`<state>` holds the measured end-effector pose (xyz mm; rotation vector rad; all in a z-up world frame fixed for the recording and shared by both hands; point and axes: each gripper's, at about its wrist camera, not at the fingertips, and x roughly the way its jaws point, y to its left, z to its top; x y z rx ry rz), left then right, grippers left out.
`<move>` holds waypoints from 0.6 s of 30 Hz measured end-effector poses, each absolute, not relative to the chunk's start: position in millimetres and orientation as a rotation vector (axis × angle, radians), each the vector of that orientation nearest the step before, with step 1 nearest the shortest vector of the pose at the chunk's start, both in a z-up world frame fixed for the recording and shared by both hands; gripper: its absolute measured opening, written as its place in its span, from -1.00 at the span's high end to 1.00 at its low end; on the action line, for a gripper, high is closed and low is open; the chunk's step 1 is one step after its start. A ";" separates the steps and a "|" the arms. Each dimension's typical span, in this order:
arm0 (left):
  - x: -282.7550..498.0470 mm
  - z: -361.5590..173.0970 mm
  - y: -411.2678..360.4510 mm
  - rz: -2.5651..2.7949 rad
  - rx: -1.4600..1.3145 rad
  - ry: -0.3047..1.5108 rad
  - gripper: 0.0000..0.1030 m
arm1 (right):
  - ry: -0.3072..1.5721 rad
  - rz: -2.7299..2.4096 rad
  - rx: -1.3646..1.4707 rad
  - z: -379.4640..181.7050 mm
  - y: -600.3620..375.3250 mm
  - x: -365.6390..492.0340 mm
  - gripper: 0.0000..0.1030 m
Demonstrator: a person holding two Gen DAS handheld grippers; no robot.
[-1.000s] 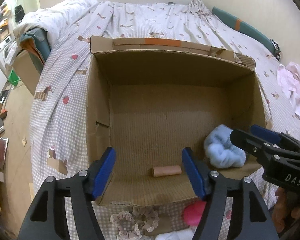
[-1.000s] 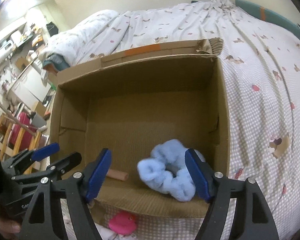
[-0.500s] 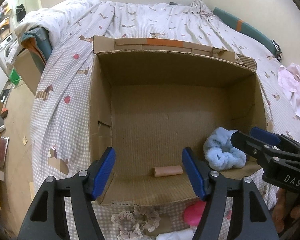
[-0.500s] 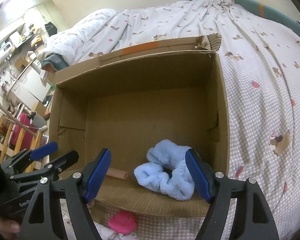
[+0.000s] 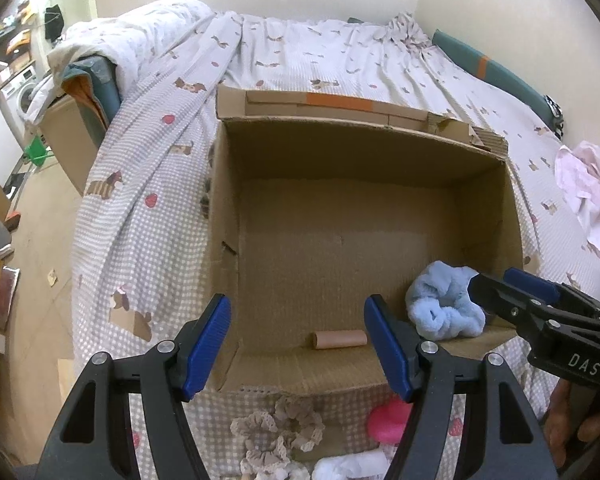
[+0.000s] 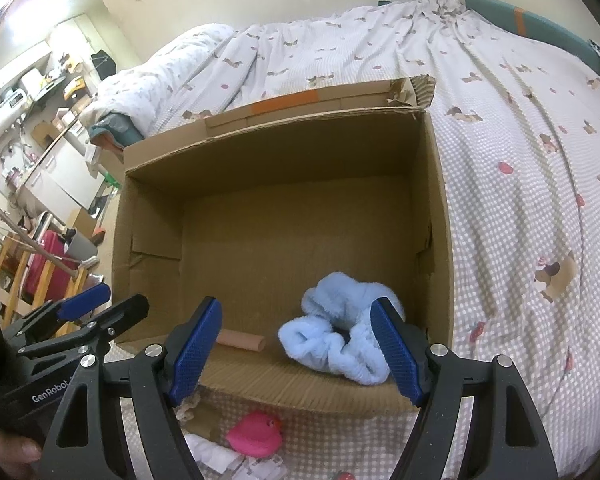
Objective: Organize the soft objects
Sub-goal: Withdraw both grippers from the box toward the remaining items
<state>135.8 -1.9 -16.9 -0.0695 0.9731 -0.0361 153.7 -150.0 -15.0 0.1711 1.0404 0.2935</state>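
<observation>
Right wrist view: blue scrunchie (image 6: 342, 338) is seen lying in cardboard box (image 6: 440, 216), near-right corner, dropped there for sorting. Right gripper (image 6: 296, 346) jaws are held open, empty; left gripper (image 5: 298, 346) likewise. Vs earlier frame, scrunchie is settled flatter, and both grippers are pulled back slightly.
</observation>
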 end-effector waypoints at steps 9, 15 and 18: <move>115.3 -1.4 12.9 -0.016 -0.083 0.960 -0.29 | 1.023 0.300 0.151 -3.2 -147.4 133.1 -0.57; 102.0 -0.8 24.7 0.016 -0.139 0.984 -0.29 | 1.023 0.309 0.131 0.2 -148.6 119.3 -0.57; 93.3 0.9 28.0 0.025 -0.153 0.989 -0.29 | 1.029 0.302 0.132 0.1 -149.9 113.2 -0.57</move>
